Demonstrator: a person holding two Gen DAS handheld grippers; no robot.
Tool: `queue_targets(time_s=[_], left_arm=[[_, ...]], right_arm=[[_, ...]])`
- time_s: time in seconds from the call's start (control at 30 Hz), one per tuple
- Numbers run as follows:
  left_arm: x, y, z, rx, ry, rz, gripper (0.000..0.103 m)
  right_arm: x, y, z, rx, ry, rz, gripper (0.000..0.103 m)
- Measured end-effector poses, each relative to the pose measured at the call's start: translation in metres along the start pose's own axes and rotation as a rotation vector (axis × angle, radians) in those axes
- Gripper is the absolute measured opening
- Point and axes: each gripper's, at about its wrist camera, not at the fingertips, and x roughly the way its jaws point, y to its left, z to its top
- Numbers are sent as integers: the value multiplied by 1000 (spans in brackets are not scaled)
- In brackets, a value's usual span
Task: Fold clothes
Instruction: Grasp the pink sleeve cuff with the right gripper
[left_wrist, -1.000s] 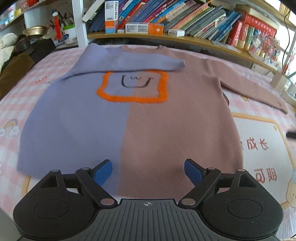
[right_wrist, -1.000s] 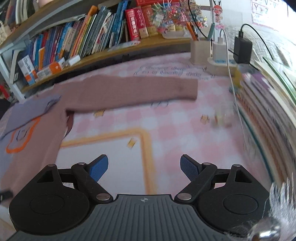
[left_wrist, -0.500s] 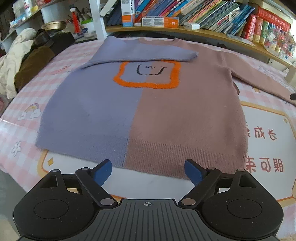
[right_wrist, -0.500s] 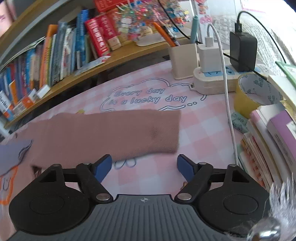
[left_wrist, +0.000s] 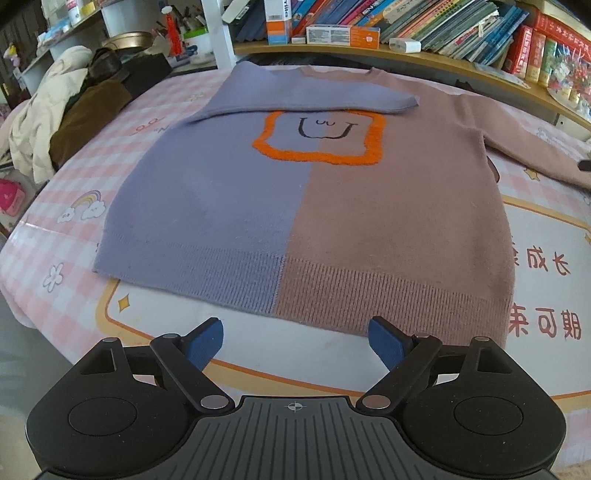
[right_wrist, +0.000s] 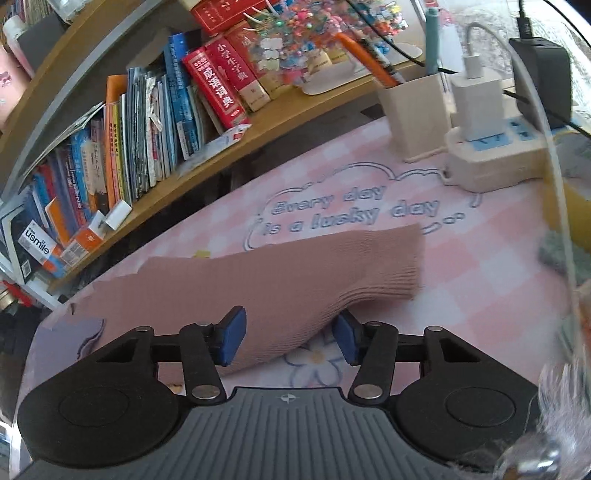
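Since a second ago the right tongs (right_wrist: 288, 338) have swept across the pink checked cover to the cuff end of the brown sleeve (right_wrist: 295, 280), while the left tongs (left_wrist: 295, 341) have barely shifted, only tipping so that more of the sweater's hem shows.

Left wrist view: the sweater (left_wrist: 306, 192) lies flat on the table (left_wrist: 62, 229), filling the centre of the frame, lilac on its left half and brown on its right, with an orange-framed face at the chest. Its lilac sleeve (left_wrist: 317, 99) is folded across the upper chest, just above the orange frame. Its brown sleeve runs out to the right edge of the frame. The left tongs hang at the bottom centre, spread wide with nothing between the blue pads (left_wrist: 207, 345), which sit just short of the ribbed hem. A pile of cream and brown clothes (left_wrist: 62, 122) lies at the upper left, and a shelf of books (left_wrist: 443, 22) runs along the top.

Right wrist view: the brown sleeve crosses the middle of the frame, its ribbed cuff toward the right, below the printed words on the cover. The right tongs are closing, with the near edge of the sleeve bunched up between the two blue pads; the left pad touches the knit, while whether the right one does I cannot tell. A white power strip (right_wrist: 491, 162) with plugged chargers and a beige pen holder (right_wrist: 413, 110) stand at the upper right.
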Motion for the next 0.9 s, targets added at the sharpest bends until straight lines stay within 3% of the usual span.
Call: queue_targets(time_s=[0.27, 0.37, 0.47, 0.6, 0.9], left_arm=[[-2, 4, 0, -14, -4, 20, 88], [-2, 3, 1, -15, -13, 16, 88], [-3, 2, 2, -9, -23, 10, 88], [-4, 4, 3, -6, -38, 7, 88], [-4, 12, 11, 14, -88, -30, 88]], right_arm=[[-5, -22, 11, 170, -33, -69, 36], [-6, -27, 14, 183, -18, -89, 25], [-5, -32, 14, 225, 1, -82, 7], [-10, -33, 14, 257, -5, -56, 5], [-41, 14, 36, 164, -97, 24, 5]])
